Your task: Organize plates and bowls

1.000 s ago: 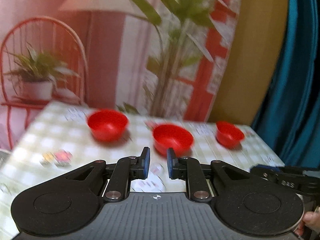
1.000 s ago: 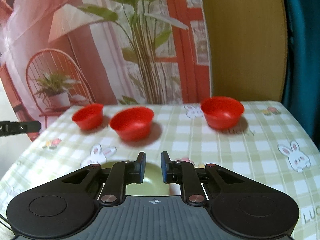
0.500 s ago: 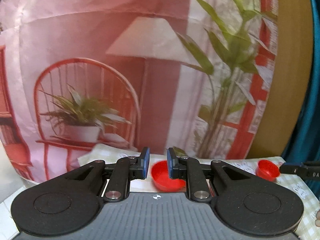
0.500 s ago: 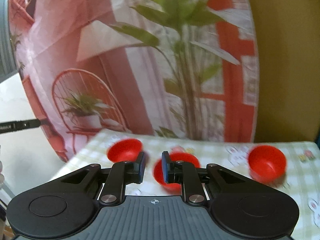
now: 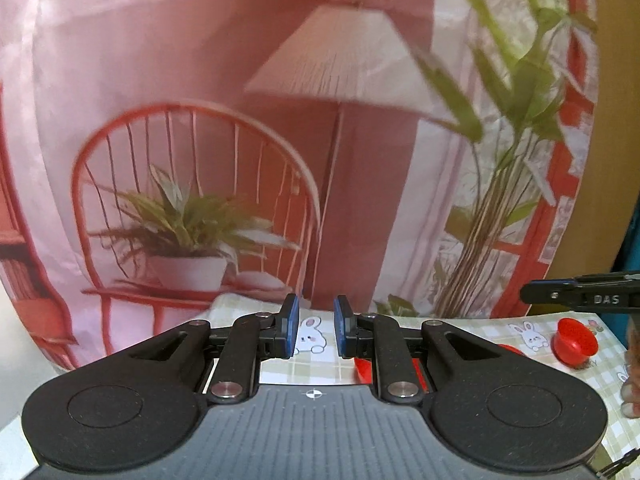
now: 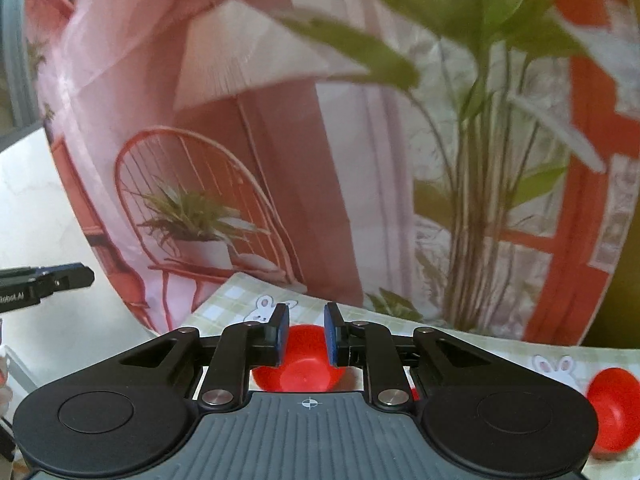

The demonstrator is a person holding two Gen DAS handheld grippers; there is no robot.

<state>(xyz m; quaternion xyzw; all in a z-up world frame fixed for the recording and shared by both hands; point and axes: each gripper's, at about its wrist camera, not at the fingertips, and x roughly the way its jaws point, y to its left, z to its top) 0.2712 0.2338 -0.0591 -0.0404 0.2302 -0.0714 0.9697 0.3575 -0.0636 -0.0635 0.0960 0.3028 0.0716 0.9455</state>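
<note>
Through the left view, your left tool (image 5: 314,326) is hovering nearly clenched, empty; a red bowl (image 5: 575,343) is sitting far right on the surface (image 5: 320,368).

Through the right view, your right tool (image 6: 304,334) is hovering likewise empty over another bowl (image 6: 304,364). They look light, stiff, slippery; pinch the rim.

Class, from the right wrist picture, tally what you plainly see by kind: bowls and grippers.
Round red plastic bowls: 2; a red sliver behind the right gripper may be a third.
Grippers: 2, the right gripper and the left gripper.
Total: 4

red bowl (image 5: 362,366): mostly behind left gripper (image 5: 316,330) | backdrop plant (image 6: 480,40): blurred
</note>
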